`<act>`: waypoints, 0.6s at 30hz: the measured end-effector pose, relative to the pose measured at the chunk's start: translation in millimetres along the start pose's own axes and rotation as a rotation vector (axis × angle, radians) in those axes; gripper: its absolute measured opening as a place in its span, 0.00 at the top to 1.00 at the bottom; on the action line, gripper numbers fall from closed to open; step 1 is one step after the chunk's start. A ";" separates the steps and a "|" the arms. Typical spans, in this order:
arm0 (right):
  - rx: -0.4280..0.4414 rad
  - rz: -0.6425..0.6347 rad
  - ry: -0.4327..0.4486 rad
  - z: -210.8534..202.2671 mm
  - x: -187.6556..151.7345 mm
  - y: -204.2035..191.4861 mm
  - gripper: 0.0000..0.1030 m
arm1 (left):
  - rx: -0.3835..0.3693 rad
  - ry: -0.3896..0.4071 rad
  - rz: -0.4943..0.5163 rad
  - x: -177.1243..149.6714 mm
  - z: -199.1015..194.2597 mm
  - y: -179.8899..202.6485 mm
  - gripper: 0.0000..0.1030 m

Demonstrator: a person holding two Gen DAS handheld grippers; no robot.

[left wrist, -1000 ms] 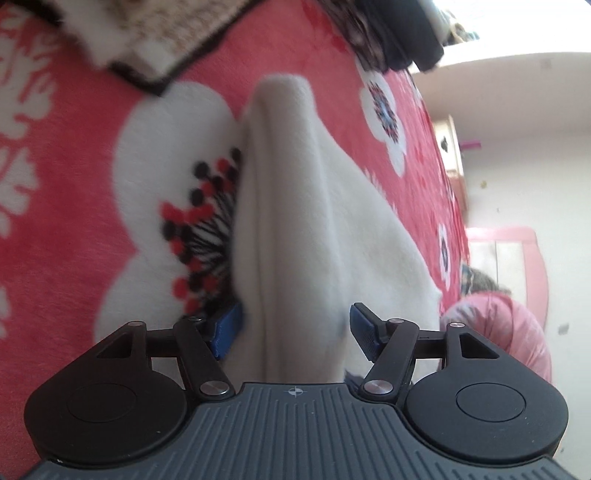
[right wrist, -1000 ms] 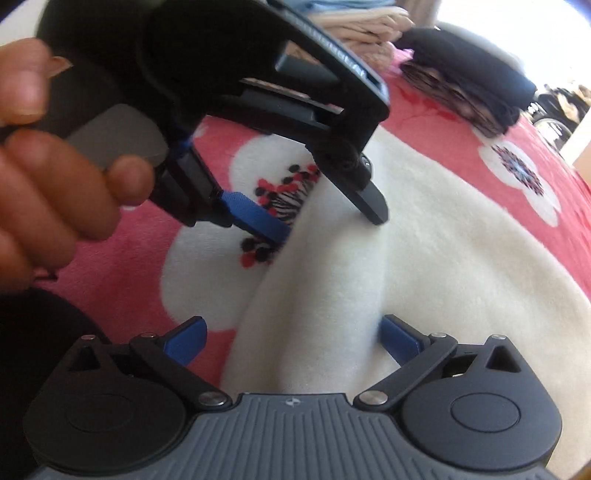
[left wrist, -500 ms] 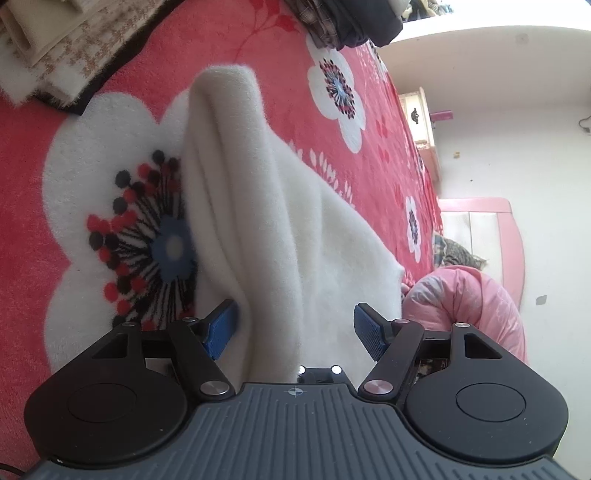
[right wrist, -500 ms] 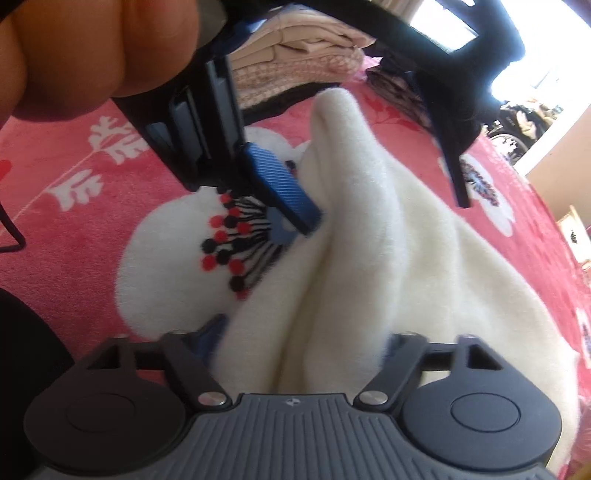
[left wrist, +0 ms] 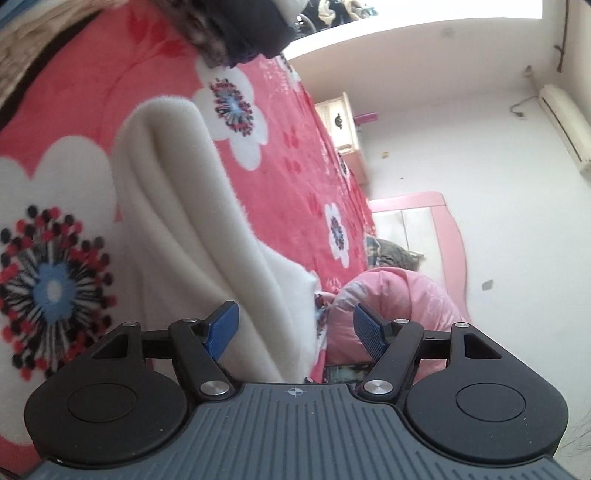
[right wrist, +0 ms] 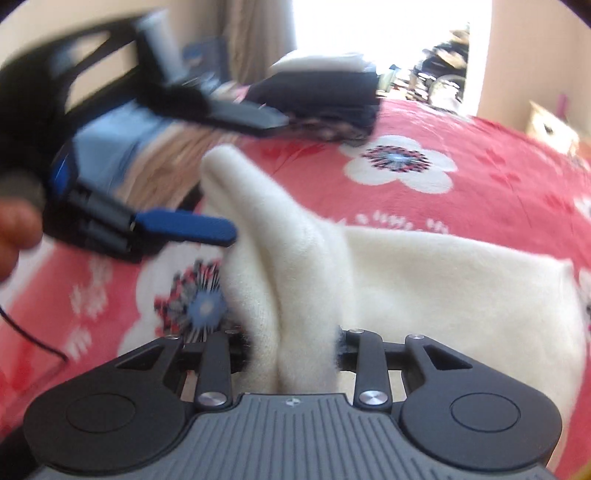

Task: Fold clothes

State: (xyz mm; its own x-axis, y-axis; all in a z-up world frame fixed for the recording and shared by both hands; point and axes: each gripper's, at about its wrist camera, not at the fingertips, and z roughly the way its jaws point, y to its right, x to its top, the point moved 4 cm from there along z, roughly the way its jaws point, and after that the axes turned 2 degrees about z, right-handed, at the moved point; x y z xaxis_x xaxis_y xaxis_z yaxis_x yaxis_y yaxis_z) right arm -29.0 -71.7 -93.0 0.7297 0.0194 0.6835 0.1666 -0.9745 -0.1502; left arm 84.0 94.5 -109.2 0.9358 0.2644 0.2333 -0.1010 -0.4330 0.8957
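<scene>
Lengthwise, cream garment (right wrist: 295,266) ridged away

**A bedroom at home**

We see a bed covered by a red blanket (left wrist: 288,177) printed with large white flowers. At its far end stands a pink headboard (left wrist: 448,236) with a pink pillow (left wrist: 399,299) lying before it. Beside the bed is a small pale nightstand (left wrist: 343,125) against a plain white wall (left wrist: 461,147), where an air conditioner (left wrist: 563,125) is mounted. Stacks of folded clothes (right wrist: 325,92) rest on the blanket, and daylight comes in through a bright window (right wrist: 388,33) with a curtain (right wrist: 255,37) next to it.
</scene>
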 end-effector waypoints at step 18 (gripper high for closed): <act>0.222 0.865 0.087 -36.5 -80.4 271.0 0.67 | 0.340 -0.225 0.318 -53.6 152.4 9.1 0.37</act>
State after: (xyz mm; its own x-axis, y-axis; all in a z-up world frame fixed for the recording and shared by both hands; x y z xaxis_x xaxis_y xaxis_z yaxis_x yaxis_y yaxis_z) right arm -66.7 -345.5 -162.6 0.6079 -0.7278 0.3175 -0.2874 -0.5744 -0.7664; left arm 84.5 -55.0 -171.2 0.9298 -0.1019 0.3537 -0.3122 -0.7272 0.6113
